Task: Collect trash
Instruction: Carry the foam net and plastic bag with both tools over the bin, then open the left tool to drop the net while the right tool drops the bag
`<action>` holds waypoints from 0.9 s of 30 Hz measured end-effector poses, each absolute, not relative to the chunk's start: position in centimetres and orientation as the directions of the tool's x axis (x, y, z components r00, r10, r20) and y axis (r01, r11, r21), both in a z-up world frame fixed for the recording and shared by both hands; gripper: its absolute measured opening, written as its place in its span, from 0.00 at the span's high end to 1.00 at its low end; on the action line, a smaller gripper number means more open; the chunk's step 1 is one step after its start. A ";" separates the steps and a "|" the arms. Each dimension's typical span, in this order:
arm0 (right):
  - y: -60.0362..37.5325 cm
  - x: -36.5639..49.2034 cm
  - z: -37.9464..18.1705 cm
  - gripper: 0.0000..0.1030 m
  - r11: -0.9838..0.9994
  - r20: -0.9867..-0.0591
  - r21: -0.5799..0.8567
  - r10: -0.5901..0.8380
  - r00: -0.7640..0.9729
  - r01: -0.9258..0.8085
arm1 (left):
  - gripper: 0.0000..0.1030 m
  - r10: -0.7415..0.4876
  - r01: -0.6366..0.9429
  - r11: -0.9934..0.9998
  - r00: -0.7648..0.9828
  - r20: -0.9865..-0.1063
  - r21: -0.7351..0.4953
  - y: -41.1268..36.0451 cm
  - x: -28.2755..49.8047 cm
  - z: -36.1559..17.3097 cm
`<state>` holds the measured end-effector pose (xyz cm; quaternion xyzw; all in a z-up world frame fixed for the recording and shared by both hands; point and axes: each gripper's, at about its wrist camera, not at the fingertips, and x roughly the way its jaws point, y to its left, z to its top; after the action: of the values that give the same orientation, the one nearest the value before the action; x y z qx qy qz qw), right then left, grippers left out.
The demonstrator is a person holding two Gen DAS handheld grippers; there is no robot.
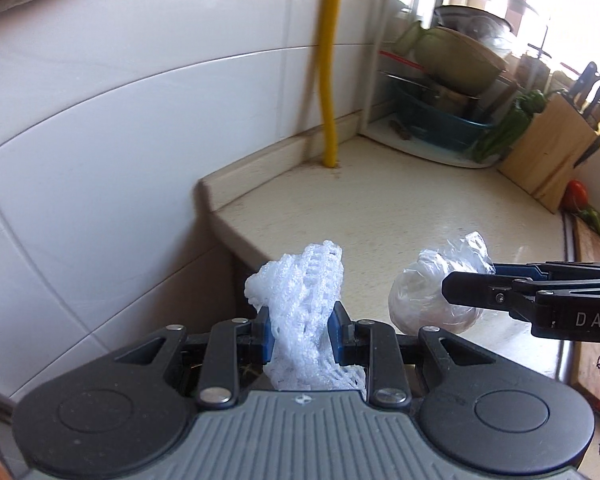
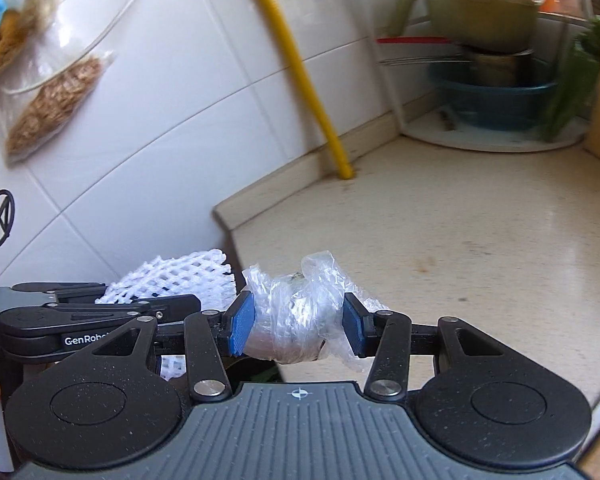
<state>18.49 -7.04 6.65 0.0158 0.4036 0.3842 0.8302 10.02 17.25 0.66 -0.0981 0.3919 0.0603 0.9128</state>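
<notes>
My left gripper (image 1: 300, 334) is shut on a white foam net sleeve (image 1: 304, 280), which sticks up between its blue pads near the counter's left end. My right gripper (image 2: 300, 326) is shut on a crumpled ball of clear plastic wrap (image 2: 300, 312). In the left wrist view the right gripper (image 1: 448, 290) comes in from the right with the plastic ball (image 1: 424, 292) in it. In the right wrist view the left gripper (image 2: 192, 304) lies close on the left with the foam net (image 2: 172, 276).
The beige countertop (image 1: 400, 216) meets a white tiled wall. A yellow pipe (image 1: 328, 80) stands at the back edge. A corner rack with bowls and a blue basin (image 1: 440, 120), green peppers and a wooden knife block (image 1: 548, 152) stand at the back right. Bags of dried food (image 2: 56, 100) hang on the wall.
</notes>
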 end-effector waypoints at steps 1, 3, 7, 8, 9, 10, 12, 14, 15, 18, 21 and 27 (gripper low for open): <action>-6.5 18.2 6.5 0.47 0.695 -0.659 0.337 0.656 0.368 -0.635 | 0.75 0.043 -0.200 0.971 0.683 -0.729 -0.130 17.7 9.5 0.6; -5.5 17.6 6.3 0.47 0.677 -0.660 0.340 0.666 0.347 -0.653 | 0.75 0.062 -0.223 0.967 0.678 -0.732 -0.124 18.6 8.7 0.5; -3.5 16.3 6.1 0.47 0.641 -0.664 0.343 0.683 0.306 -0.686 | 0.75 0.092 -0.261 0.959 0.665 -0.741 -0.115 20.2 7.2 0.1; -3.0 16.0 6.0 0.47 0.634 -0.665 0.344 0.685 0.296 -0.693 | 0.75 0.097 -0.268 0.957 0.661 -0.744 -0.113 20.6 6.9 0.0; -2.4 15.7 5.9 0.47 0.627 -0.667 0.346 0.688 0.287 -0.698 | 0.75 0.101 -0.274 0.955 0.657 -0.747 -0.111 20.9 6.6 -0.1; -1.9 15.4 5.8 0.47 0.620 -0.668 0.347 0.690 0.278 -0.704 | 0.75 0.109 -0.281 0.954 0.652 -0.750 -0.106 21.3 6.4 -0.3; -1.0 14.7 5.5 0.47 0.606 -0.672 0.348 0.693 0.260 -0.715 | 0.75 0.126 -0.298 0.950 0.637 -0.760 -0.092 21.9 5.9 -0.9; -0.1 14.2 5.1 0.46 0.597 -0.676 0.354 0.695 0.244 -0.720 | 0.75 0.126 -0.311 0.946 0.617 -0.776 -0.094 22.6 5.6 -1.9; 0.3 13.9 4.9 0.46 0.592 -0.679 0.357 0.696 0.235 -0.722 | 0.75 0.125 -0.316 0.944 0.607 -0.785 -0.095 22.9 5.5 -2.4; 1.7 13.3 3.8 0.46 0.586 -0.693 0.364 0.690 0.210 -0.724 | 0.75 0.122 -0.334 0.938 0.581 -0.805 -0.098 23.9 5.4 -3.8; 2.9 12.7 2.4 0.46 0.587 -0.713 0.367 0.676 0.187 -0.722 | 0.75 0.120 -0.355 0.929 0.559 -0.821 -0.106 24.8 5.5 -5.1; 5.2 11.4 -0.3 0.46 0.576 -0.753 0.372 0.646 0.126 -0.728 | 0.75 0.103 -0.395 0.912 0.486 -0.868 -0.113 26.9 6.5 -8.0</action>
<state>11.39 5.16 -0.35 -0.0432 0.4762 0.4583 0.7492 6.54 26.85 -7.98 -0.1502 0.4851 0.1467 0.8489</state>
